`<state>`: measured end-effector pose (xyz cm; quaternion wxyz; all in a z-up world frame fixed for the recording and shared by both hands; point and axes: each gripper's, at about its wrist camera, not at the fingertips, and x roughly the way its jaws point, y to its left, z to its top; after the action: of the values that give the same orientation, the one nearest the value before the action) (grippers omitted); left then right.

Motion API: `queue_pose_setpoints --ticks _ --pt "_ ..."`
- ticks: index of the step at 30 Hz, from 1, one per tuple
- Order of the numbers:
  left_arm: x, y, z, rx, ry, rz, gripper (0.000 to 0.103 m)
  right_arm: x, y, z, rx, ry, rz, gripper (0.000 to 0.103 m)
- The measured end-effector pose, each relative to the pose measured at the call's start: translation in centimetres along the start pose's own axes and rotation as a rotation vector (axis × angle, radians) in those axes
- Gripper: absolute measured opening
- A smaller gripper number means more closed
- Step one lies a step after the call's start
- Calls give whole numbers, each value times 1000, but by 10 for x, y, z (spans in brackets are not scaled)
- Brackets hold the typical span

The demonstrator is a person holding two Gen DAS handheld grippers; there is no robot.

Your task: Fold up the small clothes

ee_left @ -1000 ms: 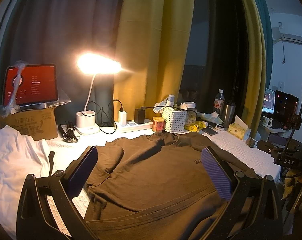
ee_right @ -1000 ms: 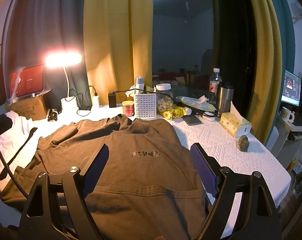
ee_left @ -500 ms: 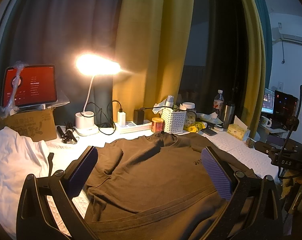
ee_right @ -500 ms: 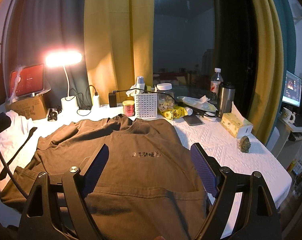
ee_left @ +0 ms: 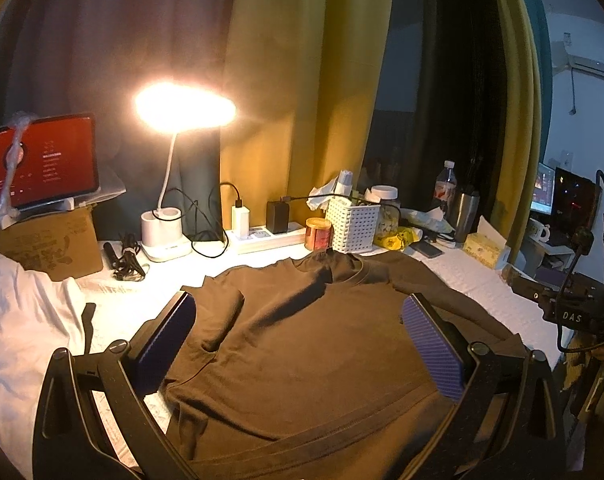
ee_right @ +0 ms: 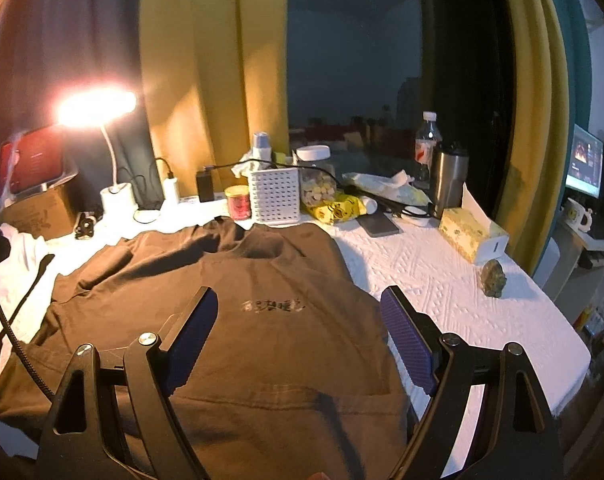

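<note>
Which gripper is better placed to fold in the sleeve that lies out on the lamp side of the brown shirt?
Probably the left gripper. It hangs open over the brown shirt with one pad beside that sleeve. The right gripper, also open, sits over the chest print, nearer the other edge.

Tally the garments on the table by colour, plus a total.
Brown: 1, the brown T-shirt spread flat under both sets of open jaws.
White: 1, the white garment bunched at the table's left edge.
Total: 2
</note>
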<state>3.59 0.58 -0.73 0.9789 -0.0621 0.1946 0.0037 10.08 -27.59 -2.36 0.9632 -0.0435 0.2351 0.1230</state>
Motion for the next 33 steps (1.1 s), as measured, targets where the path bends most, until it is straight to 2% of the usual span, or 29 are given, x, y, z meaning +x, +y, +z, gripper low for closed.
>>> queue_pose_setpoints --ticks 21,33 --pt "88 -7 10 -8 156 46 102 106 -60 20 20 154 -13 86" --pt "135 -2 4 -15 253 82 102 169 -100 3 71 278 -35 86"
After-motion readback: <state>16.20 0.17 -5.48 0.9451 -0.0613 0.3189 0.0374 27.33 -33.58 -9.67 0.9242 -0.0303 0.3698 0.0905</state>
